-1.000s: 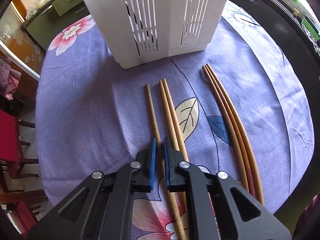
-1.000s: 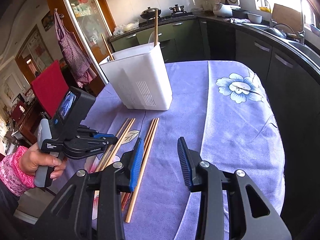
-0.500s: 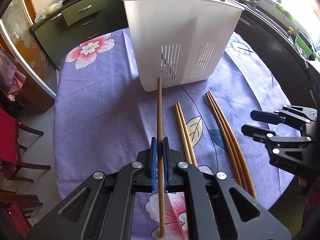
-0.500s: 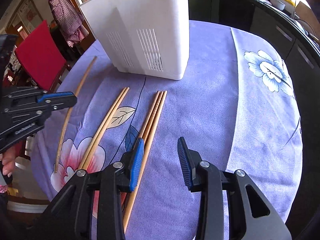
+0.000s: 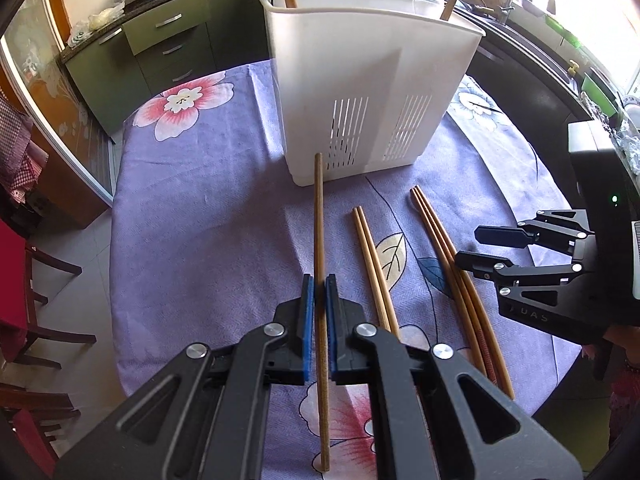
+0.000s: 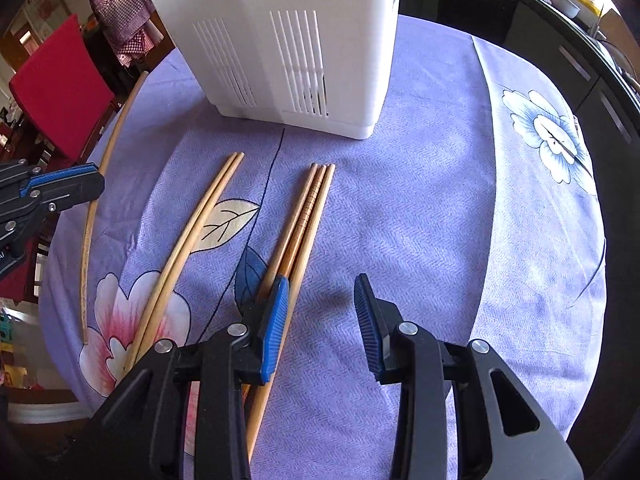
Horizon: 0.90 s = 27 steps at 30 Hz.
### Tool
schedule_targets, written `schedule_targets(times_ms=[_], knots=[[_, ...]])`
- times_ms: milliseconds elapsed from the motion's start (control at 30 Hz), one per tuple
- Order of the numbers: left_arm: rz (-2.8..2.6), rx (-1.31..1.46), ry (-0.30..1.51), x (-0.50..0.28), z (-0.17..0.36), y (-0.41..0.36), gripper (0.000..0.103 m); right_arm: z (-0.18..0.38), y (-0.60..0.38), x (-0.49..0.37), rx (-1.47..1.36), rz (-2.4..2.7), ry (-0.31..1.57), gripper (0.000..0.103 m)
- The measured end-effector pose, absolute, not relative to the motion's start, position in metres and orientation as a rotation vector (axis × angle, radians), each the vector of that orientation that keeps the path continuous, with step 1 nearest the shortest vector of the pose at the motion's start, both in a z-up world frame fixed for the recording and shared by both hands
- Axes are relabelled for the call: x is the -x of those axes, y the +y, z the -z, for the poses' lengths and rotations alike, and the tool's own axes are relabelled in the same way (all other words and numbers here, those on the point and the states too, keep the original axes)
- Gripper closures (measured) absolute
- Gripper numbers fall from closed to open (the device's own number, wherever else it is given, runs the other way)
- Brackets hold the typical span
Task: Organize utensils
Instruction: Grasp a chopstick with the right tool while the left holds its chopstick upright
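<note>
My left claw (image 5: pixel 319 300) is pinched tight on one dark chopstick (image 5: pixel 319 216), gripped near its middle and lifted clear of the cloth, its far tip pointing at the foot of the white holder (image 5: pixel 372 80). My right claw (image 6: pixel 320 312) hangs half open and empty, low over the table; its left pad sits just over the thick ends of the trio (image 6: pixel 308 208), and nothing lies between the jaws. I judge the job to be early to midway: the holder stands upright at the far side of the cloth (image 5: pixel 200 208), and two stick-like handles and what looks like a clear spoon poke out of its top, so some utensils are already in. What they are exactly I cannot tell, since only their ends show. Still to go: the stick I hold, which must tip upright and drop in, then everything left lying on the table. Counting: one chopstick in my left claw; a pale pair (image 5: pixel 372 264) lying side by side just right of it, touching each other; three darker ones in the trio, bunched together further right, nearest my right claw. That makes six chopsticks outside the holder, five of them on the cloth. One holder, two claws.
</note>
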<state>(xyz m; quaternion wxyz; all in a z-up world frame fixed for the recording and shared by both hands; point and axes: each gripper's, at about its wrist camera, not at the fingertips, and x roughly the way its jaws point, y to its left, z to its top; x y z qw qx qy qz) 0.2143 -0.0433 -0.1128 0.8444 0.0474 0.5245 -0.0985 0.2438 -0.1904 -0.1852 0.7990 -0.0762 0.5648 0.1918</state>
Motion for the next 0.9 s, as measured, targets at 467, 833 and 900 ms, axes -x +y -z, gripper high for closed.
schedule_targets(times_ms=[467,833,900], knots=[[0.212,-0.095,1.106,-0.215,0.112,-0.041,0.097,0.191,-0.158,-0.247,0.225,-0.404,1.225,0.074],[0.218,-0.097,1.094,-0.212,0.107,-0.039,0.097,0.183,-0.143,-0.256,0.187,-0.409,1.158,0.096],[0.217,-0.097,1.091,-0.212,0.104,-0.038,0.097,0.169,-0.149,-0.248,0.159,-0.424,1.128,0.096]])
